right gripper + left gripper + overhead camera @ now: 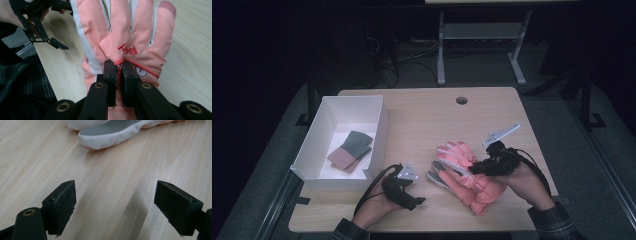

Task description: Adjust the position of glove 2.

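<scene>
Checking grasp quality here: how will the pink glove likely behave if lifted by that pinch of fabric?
The pink glove is padded fabric, so it will probably sag and dangle from the right gripper, shut on a small fold. It looks light, so the pinch should hold. Its smooth shell might slip a little.

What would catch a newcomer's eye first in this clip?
The pink glove at the table's front right stands out most, with the right gripper shut on a pinch of its fabric. Next comes the white box at the left, holding folded cloths. The left gripper waits open over bare wood beside the glove.
</scene>
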